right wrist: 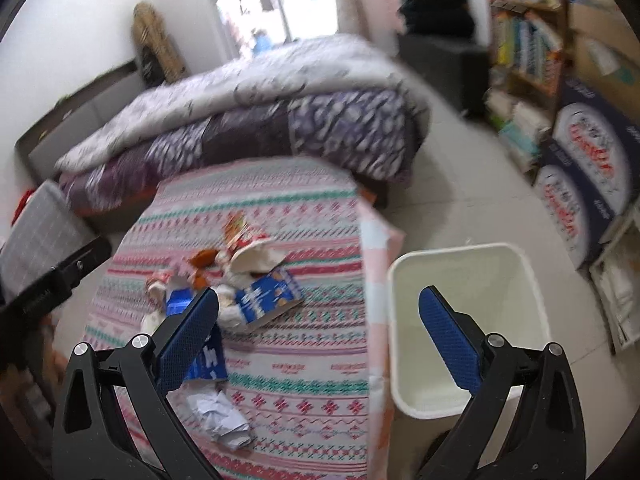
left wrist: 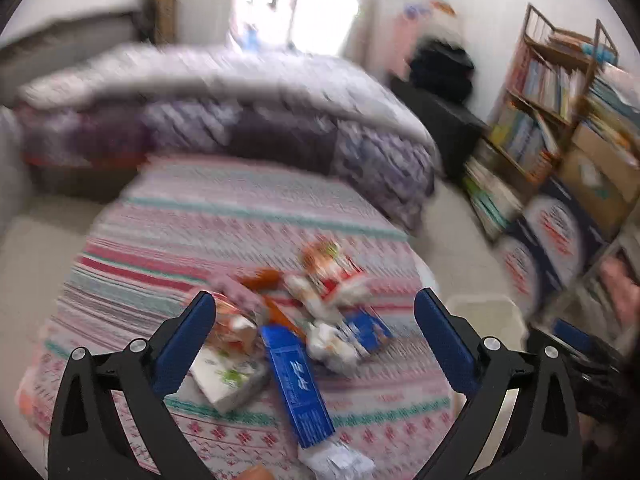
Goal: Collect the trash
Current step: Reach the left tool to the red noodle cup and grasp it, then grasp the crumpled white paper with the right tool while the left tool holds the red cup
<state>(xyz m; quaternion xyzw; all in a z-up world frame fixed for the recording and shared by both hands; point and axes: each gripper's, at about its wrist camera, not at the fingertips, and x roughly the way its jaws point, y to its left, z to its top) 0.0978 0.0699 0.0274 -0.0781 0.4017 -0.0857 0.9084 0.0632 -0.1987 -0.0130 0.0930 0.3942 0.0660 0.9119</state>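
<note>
Both the left tongs [left wrist: 316, 322] and right tongs [right wrist: 318, 318] are spread wide and hold nothing, so the crumpled white paper ball [right wrist: 222, 420] at 7 o'clock could slip and miss the white plastic bin [right wrist: 400, 344].

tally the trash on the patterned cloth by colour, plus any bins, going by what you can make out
Blue boxes: 2, a long one and a shorter one
Red and orange wrappers: about 3, in a blurred pile
White crumpled paper: 1
White floral box: 1
White bin: 1, nothing visible inside it
Total: about 8; the blur hides any more
</note>
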